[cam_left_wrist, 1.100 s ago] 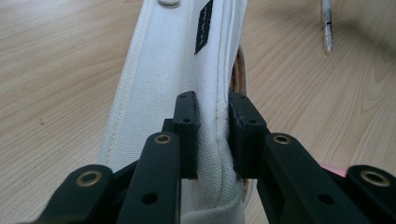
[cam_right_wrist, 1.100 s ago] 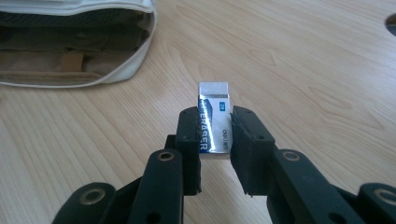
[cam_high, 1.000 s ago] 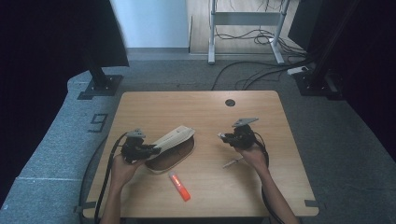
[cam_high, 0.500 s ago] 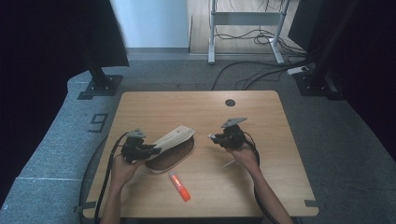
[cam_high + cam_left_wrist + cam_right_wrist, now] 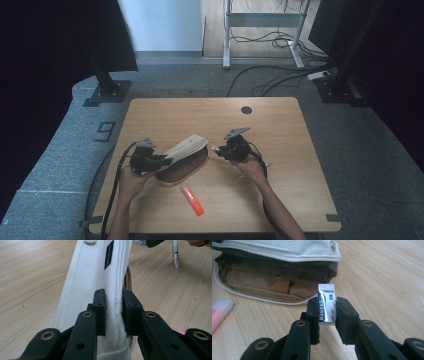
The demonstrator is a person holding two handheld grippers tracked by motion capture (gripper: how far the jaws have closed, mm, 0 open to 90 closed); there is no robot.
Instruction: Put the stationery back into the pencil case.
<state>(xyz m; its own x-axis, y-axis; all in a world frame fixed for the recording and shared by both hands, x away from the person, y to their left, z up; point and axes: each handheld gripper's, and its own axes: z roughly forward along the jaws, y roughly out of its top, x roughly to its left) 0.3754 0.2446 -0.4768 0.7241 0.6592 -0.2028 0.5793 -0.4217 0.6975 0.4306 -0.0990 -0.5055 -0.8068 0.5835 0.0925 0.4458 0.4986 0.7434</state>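
A pencil case (image 5: 182, 157) lies open at the table's middle, with a white canvas flap (image 5: 95, 277) over a brown inside (image 5: 274, 282). My left gripper (image 5: 159, 161) is shut on the flap's edge and holds it up; in the left gripper view its pads (image 5: 100, 307) pinch the white canvas. My right gripper (image 5: 218, 150) hovers just right of the case's mouth, shut on a small white and blue eraser (image 5: 327, 306). The eraser stands upright between the jaws, a short way in front of the opening.
A pink-orange highlighter (image 5: 192, 199) lies on the wooden table (image 5: 300, 200) in front of the case. A silver pen (image 5: 175, 252) rests to the right of the case. A dark cable hole (image 5: 246, 109) sits near the far edge.
My right gripper has moved left with the eraser, toward the case's open mouth. The left gripper and the lifted flap have stayed put.
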